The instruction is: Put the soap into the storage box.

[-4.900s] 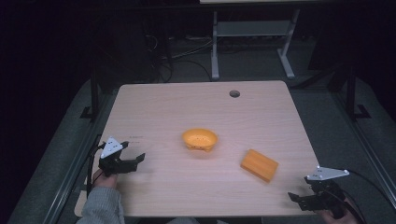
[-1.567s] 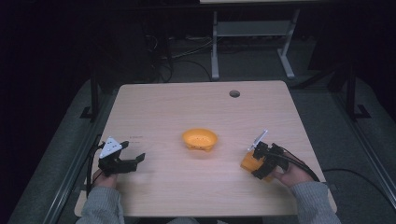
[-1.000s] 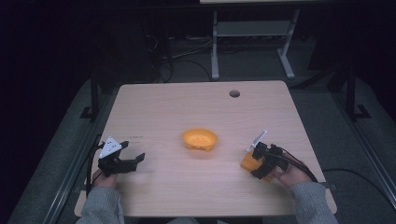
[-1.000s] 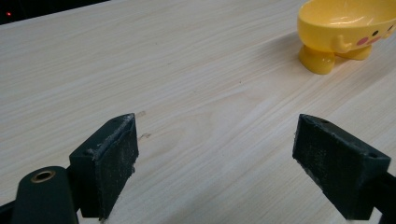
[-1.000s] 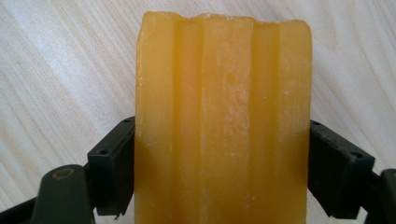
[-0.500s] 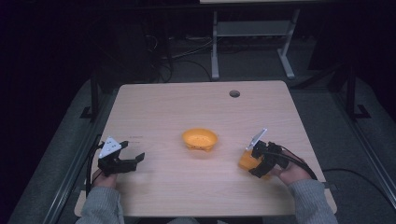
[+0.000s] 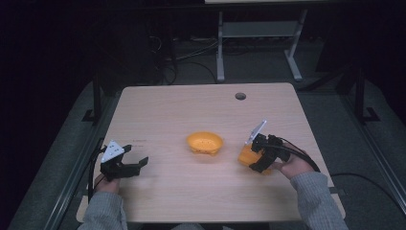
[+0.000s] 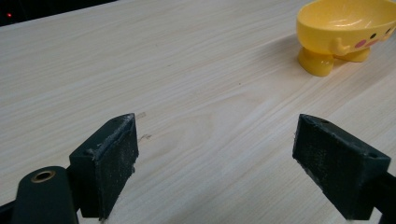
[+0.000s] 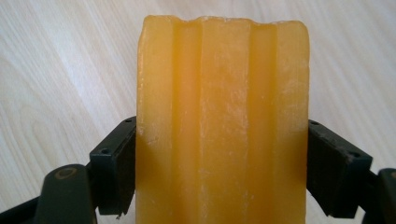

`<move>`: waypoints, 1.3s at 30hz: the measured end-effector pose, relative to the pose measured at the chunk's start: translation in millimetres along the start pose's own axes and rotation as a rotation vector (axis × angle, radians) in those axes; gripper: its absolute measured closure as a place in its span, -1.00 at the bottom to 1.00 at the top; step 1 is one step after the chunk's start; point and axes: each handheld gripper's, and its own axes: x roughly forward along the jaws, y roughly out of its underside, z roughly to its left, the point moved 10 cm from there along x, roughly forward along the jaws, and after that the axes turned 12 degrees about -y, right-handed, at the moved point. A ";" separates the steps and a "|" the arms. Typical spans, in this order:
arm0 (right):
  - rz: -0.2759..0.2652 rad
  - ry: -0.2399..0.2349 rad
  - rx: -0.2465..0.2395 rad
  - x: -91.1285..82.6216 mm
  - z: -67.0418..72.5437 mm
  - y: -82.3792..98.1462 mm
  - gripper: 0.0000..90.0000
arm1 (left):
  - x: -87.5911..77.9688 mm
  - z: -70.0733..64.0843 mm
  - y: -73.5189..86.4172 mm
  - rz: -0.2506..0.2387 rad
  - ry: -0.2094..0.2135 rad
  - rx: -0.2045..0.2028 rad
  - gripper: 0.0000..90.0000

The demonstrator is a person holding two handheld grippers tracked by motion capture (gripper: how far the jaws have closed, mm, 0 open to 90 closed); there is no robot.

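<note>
The right tool (image 7: 255, 160) has its jaws pressed against both sides of the orange ribbed block (image 9: 223, 121), just right of the yellow bowl (image 7: 205, 142) on the desk (image 7: 191, 105); the grasp looks made, the carry to the bowl apparently remains. The left tool (image 8: 233, 163) rests open, holding nothing, near the desk's left edge.

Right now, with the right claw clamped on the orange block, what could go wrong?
The right claw grips only the near end of the orange block, so the long free end could tip or slip when lifted. Carried left, it might knock the yellow bowl nearby.
</note>
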 end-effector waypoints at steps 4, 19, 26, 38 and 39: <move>0.005 -0.005 -0.010 -3.4 -1.6 -9.4 -0.53 | 0.4 0.5 0.5 0.003 -0.001 0.004 -0.69; 0.009 -0.022 -0.063 -9.8 -2.8 -46.8 -0.53 | 0.5 0.5 -0.2 -0.002 0.001 0.000 -0.69; 0.006 -0.032 -0.088 -11.7 -4.2 -63.4 -0.53 | 0.2 0.1 -0.5 -0.004 0.001 -0.003 -0.69; 0.019 -0.041 -0.130 -8.6 -8.1 -90.8 -0.53 | -0.1 0.8 -0.7 -0.004 0.002 -0.007 -0.69; 0.015 -0.050 -0.127 -8.2 -7.6 -93.0 -0.53 | -0.2 0.8 -0.7 -0.004 0.002 -0.008 -0.69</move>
